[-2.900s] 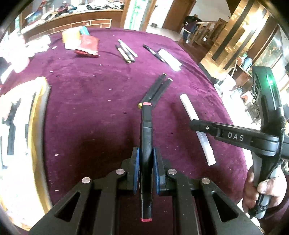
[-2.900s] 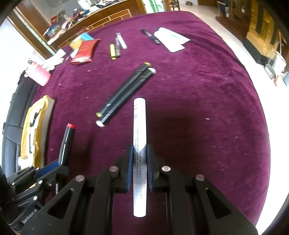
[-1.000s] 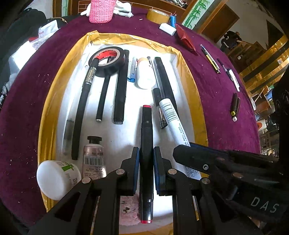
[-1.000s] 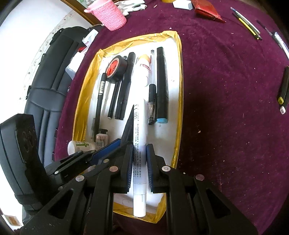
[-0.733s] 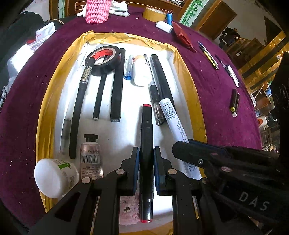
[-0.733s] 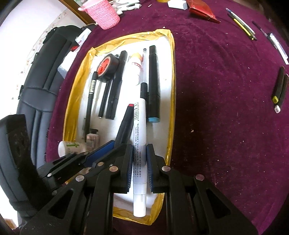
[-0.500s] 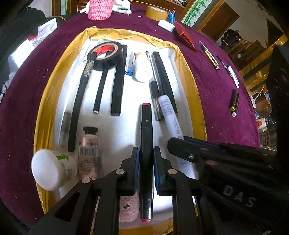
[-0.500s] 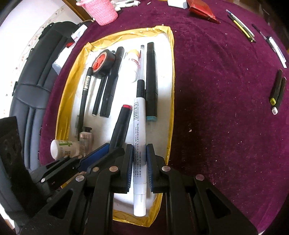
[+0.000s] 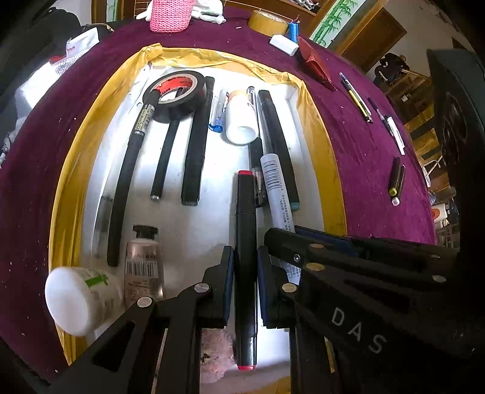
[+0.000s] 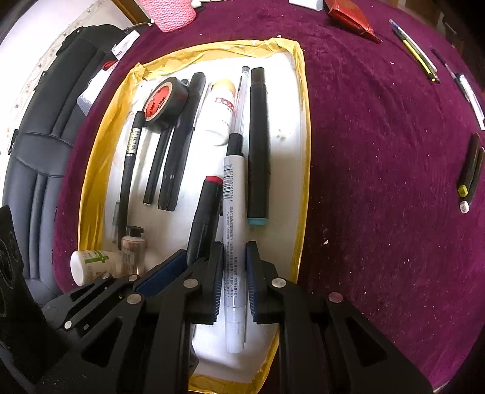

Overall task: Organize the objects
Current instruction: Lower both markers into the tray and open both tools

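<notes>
Both grippers hang side by side over the near end of a white tray with a gold foil rim (image 9: 75, 169) (image 10: 94, 169). My left gripper (image 9: 245, 272) is shut on a black marker with red ends (image 9: 245, 218), which points along the tray. To its right, my right gripper (image 10: 234, 275) is shut on a white marker with a barcode (image 10: 232, 194), also seen in the left wrist view as a white marker (image 9: 277, 188) under the black right-hand tool. I cannot tell whether either marker touches the tray floor.
The tray holds a black tape roll (image 9: 175, 91), several black pens, a white bottle (image 9: 241, 118), a small tube (image 9: 142, 263) and a white jar (image 9: 78, 300). On the purple cloth (image 10: 379, 151) to the right lie two dark markers (image 10: 469, 169), pens (image 10: 415, 51) and a red packet (image 10: 348, 15).
The right gripper with the white marker has slid left and down, closer over the tray beside the red-ended marker. The left gripper has stayed put.
</notes>
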Action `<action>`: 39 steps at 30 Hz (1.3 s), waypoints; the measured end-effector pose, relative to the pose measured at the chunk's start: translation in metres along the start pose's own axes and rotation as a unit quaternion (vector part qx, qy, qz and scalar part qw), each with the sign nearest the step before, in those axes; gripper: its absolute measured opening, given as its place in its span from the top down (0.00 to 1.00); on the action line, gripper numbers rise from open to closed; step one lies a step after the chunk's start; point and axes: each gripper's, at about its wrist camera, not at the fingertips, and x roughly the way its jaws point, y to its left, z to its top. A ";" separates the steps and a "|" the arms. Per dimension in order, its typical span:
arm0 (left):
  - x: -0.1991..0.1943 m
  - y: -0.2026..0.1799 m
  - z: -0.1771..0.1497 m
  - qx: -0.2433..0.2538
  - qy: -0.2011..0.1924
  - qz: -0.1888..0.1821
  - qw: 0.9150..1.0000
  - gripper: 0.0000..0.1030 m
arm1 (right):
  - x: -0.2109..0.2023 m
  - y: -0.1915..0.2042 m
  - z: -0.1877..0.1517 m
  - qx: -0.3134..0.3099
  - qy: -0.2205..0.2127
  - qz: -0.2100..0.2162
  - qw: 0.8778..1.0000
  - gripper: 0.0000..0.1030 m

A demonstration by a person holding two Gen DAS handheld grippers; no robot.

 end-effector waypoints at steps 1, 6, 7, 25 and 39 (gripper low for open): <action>-0.001 0.000 -0.002 0.001 0.002 -0.001 1.000 0.89 | 0.001 0.002 -0.003 -0.001 0.003 0.001 1.000 0.88; -0.005 -0.002 -0.016 0.003 0.010 -0.003 1.000 0.89 | 0.001 0.002 -0.015 0.004 0.024 0.010 1.000 0.88; -0.006 -0.003 -0.019 0.007 0.007 -0.001 1.000 0.89 | 0.000 0.000 -0.017 0.005 0.026 0.012 1.000 0.88; -0.016 0.001 -0.021 -0.047 -0.038 0.008 0.998 0.73 | -0.012 -0.007 -0.013 -0.015 -0.005 0.033 0.999 0.84; -0.059 -0.068 -0.045 -0.047 -0.130 0.113 0.984 0.54 | -0.063 -0.043 -0.030 -0.055 -0.057 0.096 0.992 0.70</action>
